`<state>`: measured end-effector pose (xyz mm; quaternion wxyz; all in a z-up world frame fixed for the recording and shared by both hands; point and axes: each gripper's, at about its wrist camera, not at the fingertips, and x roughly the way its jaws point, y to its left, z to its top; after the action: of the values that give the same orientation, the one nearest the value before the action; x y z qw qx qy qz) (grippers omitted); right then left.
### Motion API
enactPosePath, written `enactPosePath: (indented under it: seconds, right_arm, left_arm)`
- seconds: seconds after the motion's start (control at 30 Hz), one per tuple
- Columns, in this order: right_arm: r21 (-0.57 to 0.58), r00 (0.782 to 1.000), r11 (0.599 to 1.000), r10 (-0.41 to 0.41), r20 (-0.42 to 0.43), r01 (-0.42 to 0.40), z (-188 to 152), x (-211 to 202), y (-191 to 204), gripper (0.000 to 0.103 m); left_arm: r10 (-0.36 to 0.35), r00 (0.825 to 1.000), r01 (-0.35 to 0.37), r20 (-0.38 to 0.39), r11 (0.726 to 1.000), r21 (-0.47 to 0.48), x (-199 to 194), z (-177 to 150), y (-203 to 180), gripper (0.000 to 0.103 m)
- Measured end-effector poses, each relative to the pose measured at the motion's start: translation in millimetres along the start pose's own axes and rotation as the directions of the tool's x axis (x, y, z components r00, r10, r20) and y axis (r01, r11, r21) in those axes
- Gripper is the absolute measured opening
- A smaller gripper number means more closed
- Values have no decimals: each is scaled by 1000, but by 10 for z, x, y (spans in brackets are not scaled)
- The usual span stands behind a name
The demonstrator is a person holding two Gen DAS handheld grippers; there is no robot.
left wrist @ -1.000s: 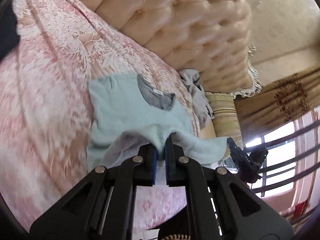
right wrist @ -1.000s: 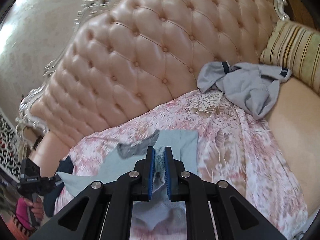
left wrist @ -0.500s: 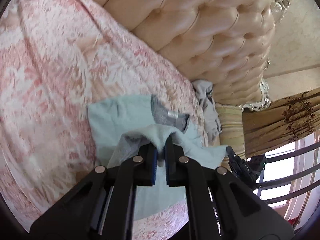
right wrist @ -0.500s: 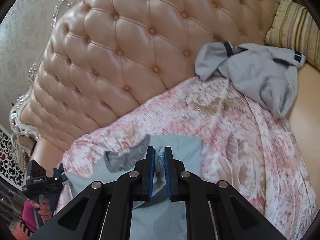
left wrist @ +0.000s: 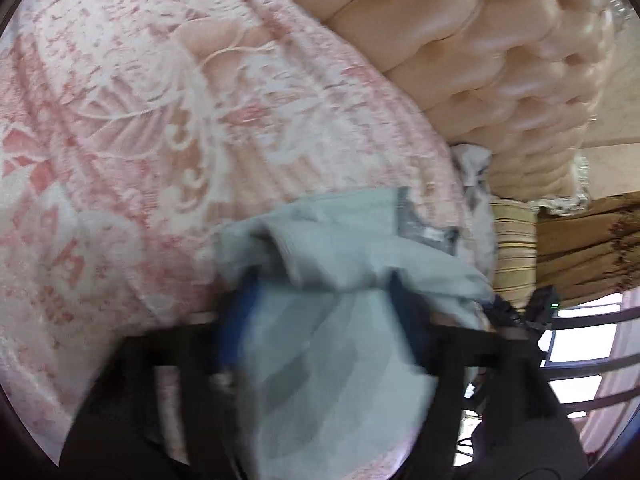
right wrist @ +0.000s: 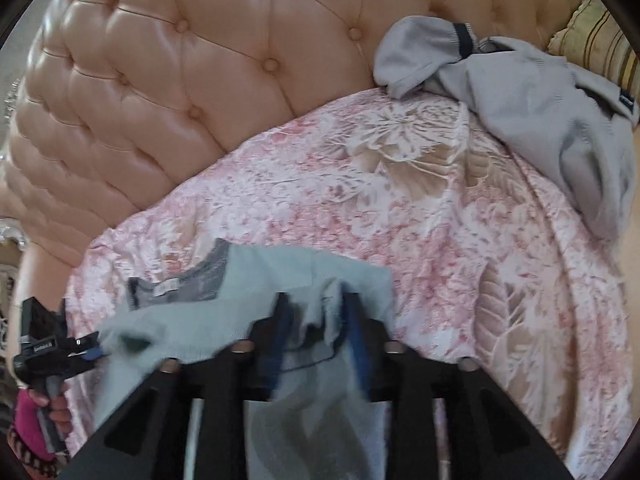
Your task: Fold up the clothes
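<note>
Nearest each lens, the gripper fingers stand apart. The left gripper [left wrist: 324,312] has its 2 blue-padded fingers spread, with the folded hem of the pale green top [left wrist: 340,240] bunched between and over them; blur hides whether cloth touches the pads. The right gripper [right wrist: 318,332] likewise stands spread, a fold of the same top draped between its fingers and not clamped.

The pale green top lies on the pink floral bedspread [right wrist: 400,208], well short of the tufted headboard [right wrist: 180,60]. Its lower edge is carried up toward the grey collar [right wrist: 188,284], which points to the headboard, so the garment lies doubled.

Judgement: the step in hand appears to be a release after bringing hem to collar. Done well, both grippers back straight away from the headboard, low and together, so that neither finger drags the top layer and the 2 corners stay level.

Count: 2 grippers, 1 pale green top, 1 grey garment [right wrist: 520,96] crumpled against the headboard's right end, 1 striped cushion [left wrist: 514,256] beyond it, 1 bedspread.
</note>
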<state>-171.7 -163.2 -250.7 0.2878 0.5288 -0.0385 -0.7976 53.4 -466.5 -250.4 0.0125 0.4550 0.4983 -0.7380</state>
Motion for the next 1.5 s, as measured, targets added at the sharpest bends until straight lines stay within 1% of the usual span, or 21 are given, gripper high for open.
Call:
enactPosePath:
  seconds: [0.03,0.07,0.17,0.27,0.33,0.4,0.47,0.57,0.63,0.7,0.8,0.87,0.97,1.0,1.03,1.07,1.17,1.27,1.37,1.4,1.5]
  right_arm:
    - [-5,1000,1000,0,7,0,-1,-46,12,54]
    - [-4,1000,1000,7,26,-7,-8,-129,22,56]
    - [-8,994,1000,12,112,-12,-43,-448,75,56]
    - [-73,980,997,27,196,-13,-117,-770,224,58]
    - [-148,972,988,1,235,35,-219,-951,343,58]
    - [-184,969,981,-14,248,61,-326,-1070,391,58]
    - [-203,970,977,-14,242,65,-463,-1133,343,58]
    - [-228,974,971,-11,228,64,-677,-1216,247,58]
    - [-245,976,967,-9,219,63,-819,-1270,183,58]
    - [-262,978,963,-7,209,63,-961,-1325,119,58]
    - [-287,981,956,-4,195,61,-1175,-1408,24,57]
    - [-313,984,947,-10,179,67,-1330,-1423,4,53]
    - [-355,988,932,-23,154,77,-1547,-1333,73,47]
    - [-355,988,932,-20,154,75,-1599,-1301,81,39]
    - [-352,988,933,-18,156,73,-1647,-1267,85,32]
    - [-347,988,935,-23,155,77,-1679,-1215,85,22]
    - [-322,989,944,-33,146,78,-1722,-1076,62,21]
    - [-269,989,963,14,147,26,-1702,-1028,8,21]
    - [-263,986,964,4,165,40,-1659,-987,42,21]
    - [-269,987,962,-4,162,48,-1642,-955,60,21]
    - [-310,988,948,-29,150,75,-1635,-860,159,21]
  left_arm:
    - [-10,1000,10,14,1000,11,-37,0,-32,103]
    - [-11,999,10,32,1000,26,-79,-1,-69,103]
    - [31,994,-40,105,995,92,-281,-40,-201,103]
    - [19,986,-37,167,994,104,-488,-172,-239,103]
    - [41,978,-66,205,991,117,-583,-307,-282,103]
    - [45,973,-75,226,990,122,-618,-484,-361,103]
    - [28,975,-57,222,991,125,-602,-699,-429,103]
    - [27,986,-53,165,986,157,-451,-1040,-534,103]
    - [66,990,-92,123,972,218,-324,-1248,-620,103]
    - [125,988,-147,93,947,287,-209,-1466,-692,103]
    - [133,989,-148,70,939,311,-176,-1662,-704,103]
    - [140,988,-153,62,934,324,-173,-1772,-704,103]
    - [223,970,-243,95,906,346,-217,-1842,-622,103]
    - [252,962,-273,105,898,345,-232,-1856,-580,103]
    - [272,956,-292,104,899,327,-245,-1860,-522,103]
    - [282,954,-300,102,905,302,-269,-1872,-458,103]
    - [269,959,-283,93,929,239,-370,-1924,-300,103]
    - [276,956,-292,99,927,236,-440,-2011,-279,103]
    - [276,957,-289,90,926,243,-420,-2028,-326,103]
    - [279,956,-293,88,922,253,-398,-2024,-360,103]
    - [326,939,-342,108,874,346,-231,-1975,-599,103]
